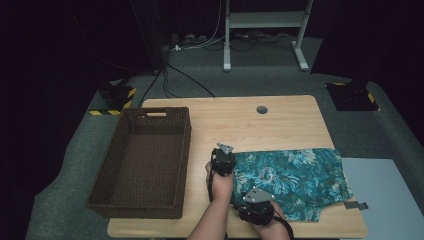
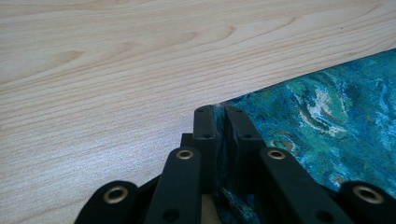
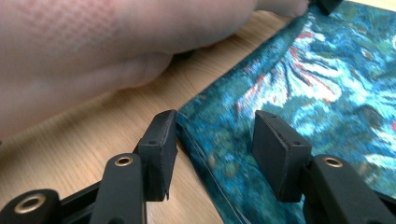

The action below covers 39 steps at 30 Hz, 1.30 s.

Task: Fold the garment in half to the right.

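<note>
A teal floral cloth (image 1: 295, 180) lies flat on the right half of the wooden table (image 1: 240, 120). My left gripper (image 1: 223, 161) sits at the cloth's far left corner; in the left gripper view its jaws are shut on the cloth's corner (image 2: 223, 154). My right gripper (image 1: 255, 205) is at the cloth's near left corner. In the right gripper view it (image 3: 215, 149) stands open, its jaws straddling the cloth's hemmed edge (image 3: 205, 154), low over the table. The left forearm (image 3: 93, 51) crosses close beside it.
A dark brown woven basket (image 1: 145, 160) stands on the table's left half, close to the left gripper. A round grey cap (image 1: 262, 109) sits in the tabletop at the back. A grey panel (image 1: 385, 195) adjoins the table's right side.
</note>
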### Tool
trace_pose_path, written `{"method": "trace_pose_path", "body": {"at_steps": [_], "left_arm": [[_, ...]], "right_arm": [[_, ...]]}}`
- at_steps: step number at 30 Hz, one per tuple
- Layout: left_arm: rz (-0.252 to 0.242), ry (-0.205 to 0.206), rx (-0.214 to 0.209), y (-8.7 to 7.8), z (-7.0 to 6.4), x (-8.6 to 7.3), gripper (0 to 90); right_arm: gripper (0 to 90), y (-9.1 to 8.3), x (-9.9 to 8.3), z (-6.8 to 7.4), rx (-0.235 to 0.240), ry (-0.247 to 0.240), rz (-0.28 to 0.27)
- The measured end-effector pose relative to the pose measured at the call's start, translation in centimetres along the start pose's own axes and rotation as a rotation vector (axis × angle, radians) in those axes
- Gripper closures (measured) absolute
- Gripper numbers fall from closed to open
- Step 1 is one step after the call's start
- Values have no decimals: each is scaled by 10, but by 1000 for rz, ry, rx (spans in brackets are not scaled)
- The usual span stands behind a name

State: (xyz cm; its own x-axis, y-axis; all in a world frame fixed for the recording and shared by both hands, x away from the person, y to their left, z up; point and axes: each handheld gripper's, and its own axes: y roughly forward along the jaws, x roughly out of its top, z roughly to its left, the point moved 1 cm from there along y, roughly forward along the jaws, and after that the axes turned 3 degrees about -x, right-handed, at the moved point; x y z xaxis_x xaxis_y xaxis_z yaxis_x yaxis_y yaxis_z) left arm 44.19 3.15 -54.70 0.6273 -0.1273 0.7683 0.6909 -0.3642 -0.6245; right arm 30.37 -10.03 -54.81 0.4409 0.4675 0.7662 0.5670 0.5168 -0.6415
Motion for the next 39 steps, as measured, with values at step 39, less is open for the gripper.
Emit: {"method": "trace_pose_path", "body": {"at_steps": [39], "left_arm": [[-82,-113,-45,-10,1,3,867]], "right_arm": [[852,-19,17,2,-162,-88,-113]]}}
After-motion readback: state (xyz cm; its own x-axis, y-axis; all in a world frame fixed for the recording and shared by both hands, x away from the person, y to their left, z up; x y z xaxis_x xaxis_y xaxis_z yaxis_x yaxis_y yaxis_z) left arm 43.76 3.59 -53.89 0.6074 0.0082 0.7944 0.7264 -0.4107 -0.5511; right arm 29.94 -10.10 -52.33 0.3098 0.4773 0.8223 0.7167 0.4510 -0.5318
